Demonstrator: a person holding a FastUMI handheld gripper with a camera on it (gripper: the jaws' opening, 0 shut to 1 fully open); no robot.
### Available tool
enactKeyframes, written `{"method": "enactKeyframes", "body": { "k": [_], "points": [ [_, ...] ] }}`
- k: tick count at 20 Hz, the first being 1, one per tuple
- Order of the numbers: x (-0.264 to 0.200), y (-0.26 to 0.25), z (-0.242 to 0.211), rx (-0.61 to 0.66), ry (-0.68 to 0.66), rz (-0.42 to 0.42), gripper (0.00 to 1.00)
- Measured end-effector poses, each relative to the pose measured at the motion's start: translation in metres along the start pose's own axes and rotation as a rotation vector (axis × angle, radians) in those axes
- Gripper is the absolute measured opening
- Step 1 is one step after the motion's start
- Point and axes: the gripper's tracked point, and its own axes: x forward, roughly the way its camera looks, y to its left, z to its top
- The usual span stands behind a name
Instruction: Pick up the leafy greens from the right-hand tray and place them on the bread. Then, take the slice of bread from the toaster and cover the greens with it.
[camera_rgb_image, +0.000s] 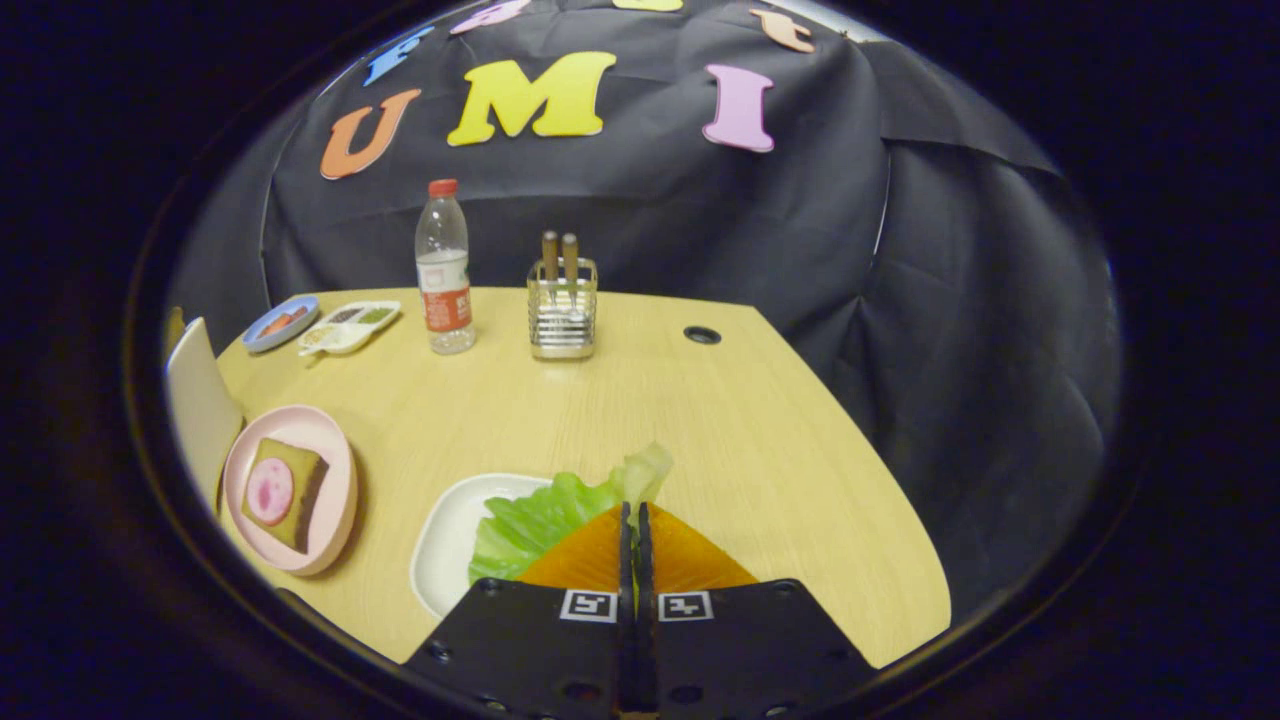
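My gripper is shut on the leafy greens, with its orange fingers pressed together on the leaf. A pale tip of the leaf sticks out just beyond the fingertips, and the rest spreads left over the white tray under the fingers. I cannot tell whether the greens are lifted off the tray. Further left, a pink plate holds a slice of bread with a round pink slice on top. A cream-coloured body, probably the toaster, stands beyond that plate; no slice in it can be seen.
At the back of the wooden table stand a water bottle and a wire utensil holder with two wooden handles. A blue dish and a white divided tray lie at the back left. A cable hole is right of the holder.
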Motion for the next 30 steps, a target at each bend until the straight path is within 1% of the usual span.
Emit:
{"method": "enactKeyframes", "body": {
  "k": [3,6,7,10,12,14,16,19,21,22,25,28,30],
  "points": [
    [-0.03,0.016,0.021,-0.03,-0.074,0.017,0.0],
    [-0.058,0.025,0.035,-0.057,-0.127,-0.005,0.0],
    [-0.069,0.031,0.041,-0.053,-0.146,0.001,0.0],
    [-0.097,0.05,0.053,-0.065,-0.194,0.015,0.0],
    [-0.107,0.06,0.057,-0.086,-0.224,0.016,0.0],
    [-0.108,0.064,0.05,-0.093,-0.221,0.006,0.0],
    [-0.105,0.067,0.038,-0.084,-0.2,0.02,0.0],
    [-0.098,0.065,0.018,-0.032,-0.155,0.04,0.0],
    [-0.089,0.067,-0.004,0.002,-0.119,0.053,0.02],
    [-0.087,0.071,-0.013,0.006,-0.11,0.068,0.07],
    [-0.077,0.077,-0.038,-0.009,-0.081,0.082,0.51],
    [-0.07,0.075,-0.059,0.031,-0.033,0.066,0.96],
    [-0.068,0.078,-0.072,0.07,0.001,0.068,0.96]
  ]
}}
